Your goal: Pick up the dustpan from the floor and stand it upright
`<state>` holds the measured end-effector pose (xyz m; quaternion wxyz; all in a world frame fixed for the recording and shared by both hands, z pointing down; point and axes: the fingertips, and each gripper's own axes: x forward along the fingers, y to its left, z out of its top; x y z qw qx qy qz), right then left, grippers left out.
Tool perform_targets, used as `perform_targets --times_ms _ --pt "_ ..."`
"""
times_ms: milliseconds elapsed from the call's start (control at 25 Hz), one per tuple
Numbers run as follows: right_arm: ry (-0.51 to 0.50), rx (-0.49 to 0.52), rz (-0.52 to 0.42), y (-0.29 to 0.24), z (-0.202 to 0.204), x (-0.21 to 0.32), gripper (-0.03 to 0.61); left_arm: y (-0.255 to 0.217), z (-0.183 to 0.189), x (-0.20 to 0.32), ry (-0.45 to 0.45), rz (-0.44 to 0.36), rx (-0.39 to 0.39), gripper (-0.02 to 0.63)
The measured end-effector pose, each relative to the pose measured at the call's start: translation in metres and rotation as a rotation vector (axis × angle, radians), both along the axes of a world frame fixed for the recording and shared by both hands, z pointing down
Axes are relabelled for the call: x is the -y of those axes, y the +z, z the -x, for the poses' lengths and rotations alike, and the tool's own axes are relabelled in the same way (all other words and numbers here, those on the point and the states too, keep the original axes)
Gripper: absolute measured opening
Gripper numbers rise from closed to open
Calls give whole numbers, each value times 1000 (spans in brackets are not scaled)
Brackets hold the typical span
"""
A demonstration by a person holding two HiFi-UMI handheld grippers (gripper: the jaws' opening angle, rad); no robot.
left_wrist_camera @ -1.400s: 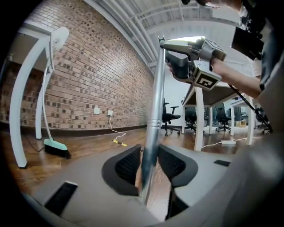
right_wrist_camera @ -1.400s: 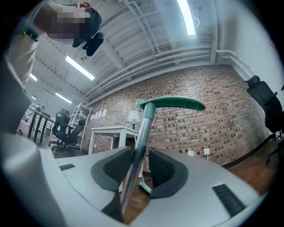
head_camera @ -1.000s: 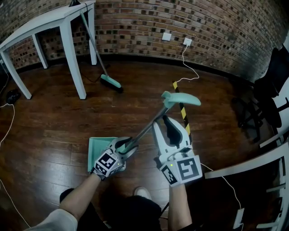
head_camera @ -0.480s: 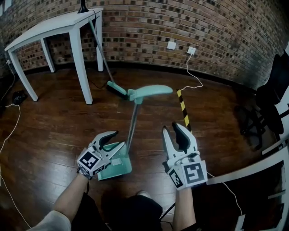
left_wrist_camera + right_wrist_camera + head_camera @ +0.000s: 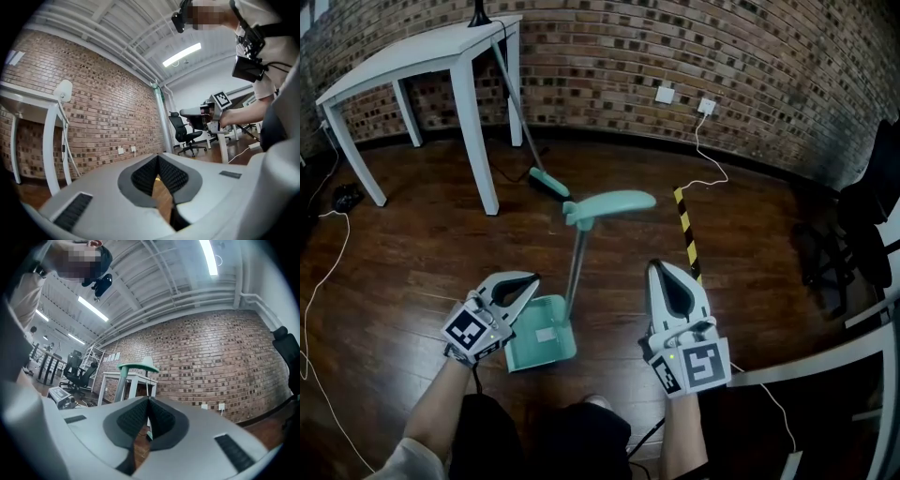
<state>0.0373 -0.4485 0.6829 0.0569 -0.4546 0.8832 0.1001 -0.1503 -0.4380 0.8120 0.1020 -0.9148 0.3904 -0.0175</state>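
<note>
On the dark wooden floor (image 5: 412, 253), between my two grippers, the dustpan (image 5: 542, 339) is standing upright on its green pan, its long pole rising to the curved handle (image 5: 609, 202). I am holding the left gripper (image 5: 530, 279) just beside the pan; its jaws have just been closing and are now clenched together with nothing between them. The right gripper (image 5: 656, 266) is hovering on the other side of the pole, its jaws also just closing, pressed together on nothing. Behind, a broom (image 5: 546, 182) is leaning against the white table (image 5: 412, 54).
</note>
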Motion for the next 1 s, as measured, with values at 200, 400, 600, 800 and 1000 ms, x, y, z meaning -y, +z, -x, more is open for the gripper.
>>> perform_targets --times_ms 200,400,600,800,1000 --pt "-19 38 12 -51 -21 1 -2 -74 16 0 -63 25 -27 11" --pt "-78 -21 24 -155 -30 -23 0 -203 19 -30 -105 36 -16 12" --pt "-22 0 59 -299 -55 -45 -1 -359 37 -59 -142 34 0 12" --pt "20 -10 55 -432 -63 -86 0 -509 44 -89 -155 5 -6 11" --pt "36 -37 33 -520 -58 -134 0 -607 47 -142 -186 -23 -35 11"
